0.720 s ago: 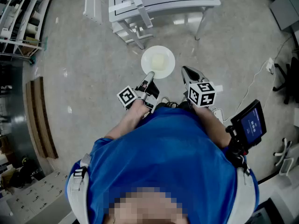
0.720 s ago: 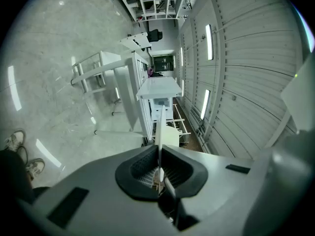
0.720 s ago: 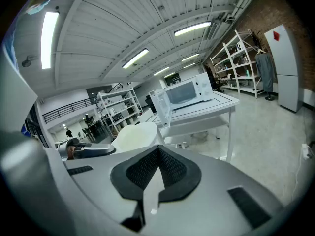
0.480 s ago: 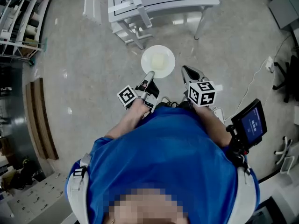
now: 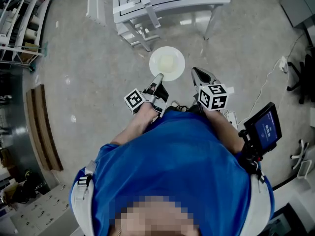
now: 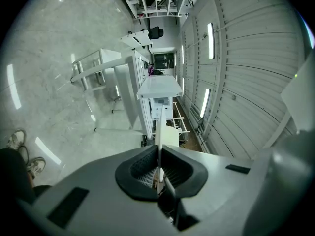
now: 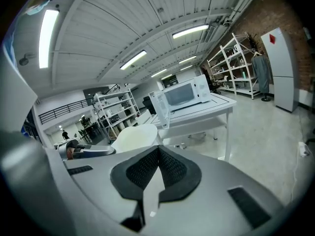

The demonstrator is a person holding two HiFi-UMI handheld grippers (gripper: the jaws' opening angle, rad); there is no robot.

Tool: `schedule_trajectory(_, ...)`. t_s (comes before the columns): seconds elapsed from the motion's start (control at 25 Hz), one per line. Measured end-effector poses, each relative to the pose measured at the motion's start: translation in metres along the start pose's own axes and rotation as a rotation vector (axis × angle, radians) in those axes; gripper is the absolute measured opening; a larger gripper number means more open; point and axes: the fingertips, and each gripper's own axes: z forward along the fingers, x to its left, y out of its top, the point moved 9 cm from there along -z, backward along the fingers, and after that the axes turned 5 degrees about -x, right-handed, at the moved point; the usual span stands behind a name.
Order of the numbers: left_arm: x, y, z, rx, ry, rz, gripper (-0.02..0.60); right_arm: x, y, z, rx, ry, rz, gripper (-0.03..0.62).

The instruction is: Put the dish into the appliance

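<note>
Head view: the left gripper (image 5: 158, 78) is clamped on the near rim of a white plate (image 5: 167, 63), held out level above the floor in front of the person. The right gripper (image 5: 197, 74) hangs just beside the plate – jaws pressed together, nothing between them. Right gripper view: a white microwave (image 7: 184, 95), door open, stands on a white table (image 7: 219, 107) beyond the plate.
</note>
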Motion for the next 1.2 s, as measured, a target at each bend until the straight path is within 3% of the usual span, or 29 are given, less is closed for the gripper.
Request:
schedule_trajectory(0.64,0.007,0.022,0.005,0.097,0.013,-0.003,0.018,0.022,-0.005,0.009,-0.03,-0.076,0.053,0.002)
schedule_trajectory(1.2,-0.004,0.015,0.091,0.069,0.022,0.001,0.018,-0.052,0.04,0.04,-0.022,-0.045,0.056,0.002)
